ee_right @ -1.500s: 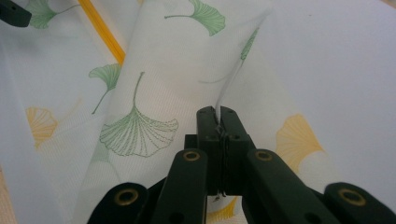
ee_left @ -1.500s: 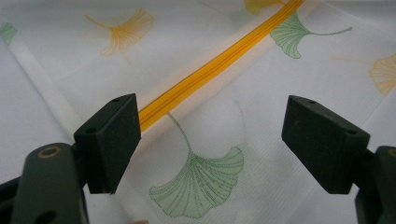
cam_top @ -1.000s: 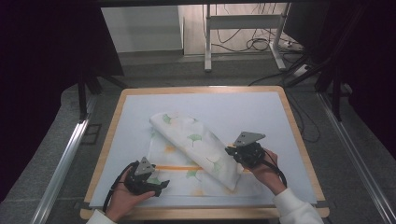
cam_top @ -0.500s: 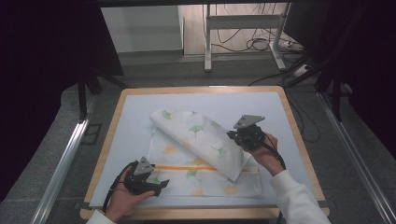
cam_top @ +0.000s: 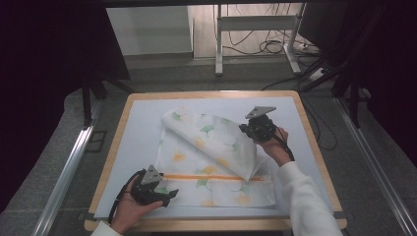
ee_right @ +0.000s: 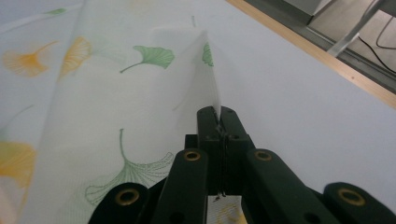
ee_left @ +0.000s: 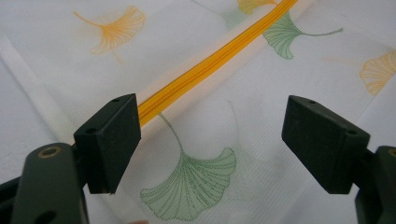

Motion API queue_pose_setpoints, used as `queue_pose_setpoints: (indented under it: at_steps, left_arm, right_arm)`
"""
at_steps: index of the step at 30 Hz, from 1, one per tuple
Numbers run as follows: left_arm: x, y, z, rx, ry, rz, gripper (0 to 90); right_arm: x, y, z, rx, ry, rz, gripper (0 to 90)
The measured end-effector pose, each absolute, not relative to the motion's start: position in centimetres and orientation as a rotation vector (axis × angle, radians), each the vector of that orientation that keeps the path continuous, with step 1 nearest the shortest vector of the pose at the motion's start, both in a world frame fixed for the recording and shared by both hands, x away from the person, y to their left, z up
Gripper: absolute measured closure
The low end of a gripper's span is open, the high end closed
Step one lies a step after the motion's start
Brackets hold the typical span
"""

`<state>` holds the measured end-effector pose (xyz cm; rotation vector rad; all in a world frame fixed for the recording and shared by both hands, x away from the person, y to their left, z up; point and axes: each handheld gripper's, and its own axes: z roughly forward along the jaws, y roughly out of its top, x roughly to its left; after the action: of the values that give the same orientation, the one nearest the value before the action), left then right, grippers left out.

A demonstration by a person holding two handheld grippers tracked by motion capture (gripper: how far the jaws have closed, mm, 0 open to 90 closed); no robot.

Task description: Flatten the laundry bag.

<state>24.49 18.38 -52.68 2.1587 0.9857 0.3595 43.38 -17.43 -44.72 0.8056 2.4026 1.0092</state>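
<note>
Surface (cam_top: 142, 123): pale blue-grey top, light wooden rim.
Floor (cam_top: 59, 142): grey carpet around the surface.
Metal rails (cam_top: 66, 172): flank the surface, left and right.
Cables (cam_top: 268, 46): coiled beyond, beside white frame legs (cam_top: 218, 44).

A lab-like recording room: dark curtains (cam_top: 54, 73), floor cables (cam_top: 275, 46), a metal-framed stand (cam_top: 255, 22).

A white leaf-printed cloth cover with an orange zip (cam_top: 211, 162) lies spread on the pale wood-rimmed counter (cam_top: 142, 123), toward its near middle. The zip runs across the cloth's near part. The left gripper (cam_top: 164, 196) sits over the cloth's near left corner; the right gripper (cam_top: 248, 129) stands at the right, holding a lifted fold that lies over the cloth's middle.
</note>
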Motion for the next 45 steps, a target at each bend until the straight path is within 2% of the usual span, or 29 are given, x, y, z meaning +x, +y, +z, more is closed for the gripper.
queue_pose_setpoints:
  at_steps: [12,13,14,15,16,19,22,26,29,30,36,39,40,41,42,45]
  left_arm:
    - [24.7,18.4,-52.7,2.167,0.990,0.362,19.8]
    - [24.8,18.4,-52.8,2.164,0.992,0.358,19.8]
    - [24.8,18.4,-52.8,2.166,0.990,0.355,19.8]
    - [24.8,18.4,-52.8,2.165,0.988,0.353,19.8]
    - [24.8,18.4,-52.8,2.164,0.985,0.352,19.8]
    - [24.7,18.3,-52.7,2.172,0.975,0.350,19.8]
    - [24.6,18.2,-52.8,2.178,0.975,0.353,19.8]
    - [24.5,18.2,-52.7,2.175,0.980,0.357,19.8]
    - [24.5,18.2,-52.7,2.174,0.985,0.360,19.8]
    - [24.5,18.1,-52.7,2.174,0.987,0.361,19.8]
    - [24.6,18.1,-52.8,2.178,0.992,0.360,19.7]
    - [24.5,18.1,-52.8,2.180,0.991,0.363,19.7]
    - [24.5,18.1,-52.8,2.180,0.991,0.363,19.7]
    - [24.5,18.1,-52.8,2.180,0.991,0.364,19.7]
    - [24.4,18.1,-52.8,2.178,0.992,0.366,19.7]
    - [24.4,18.1,-52.8,2.176,0.993,0.367,19.7]
  right_arm:
    - [50.0,-18.3,-44.8,0.963,2.246,0.948,87.3]
    - [51.1,-18.5,-45.1,1.025,2.192,0.918,61.4]
    - [51.4,-18.6,-45.3,1.065,2.166,0.893,49.9]
    - [51.4,-18.6,-45.3,1.065,2.166,0.893,49.9]
    - [51.4,-18.9,-45.2,1.107,2.122,0.884,42.2]
    - [50.1,-19.8,-44.2,1.139,2.091,0.948,35.9]
    - [48.7,-20.3,-43.5,1.125,2.115,0.979,34.8]
    - [44.1,-21.9,-42.7,1.122,2.168,1.011,33.6]
    - [42.4,-22.6,-42.6,1.111,2.182,1.036,33.6]
    - [40.3,-23.4,-42.6,1.103,2.209,1.086,35.2]
    - [35.5,-24.7,-43.6,1.044,2.287,1.133,38.8]
    - [33.9,-25.1,-44.6,1.029,2.291,1.140,50.5]
    - [33.9,-25.1,-44.6,1.029,2.291,1.140,50.5]
    - [33.6,-25.1,-45.0,1.025,2.305,1.142,56.8]
    - [33.2,-25.1,-45.8,1.014,2.332,1.133,69.0]
    - [33.1,-25.0,-46.5,0.998,2.383,1.125,84.6]
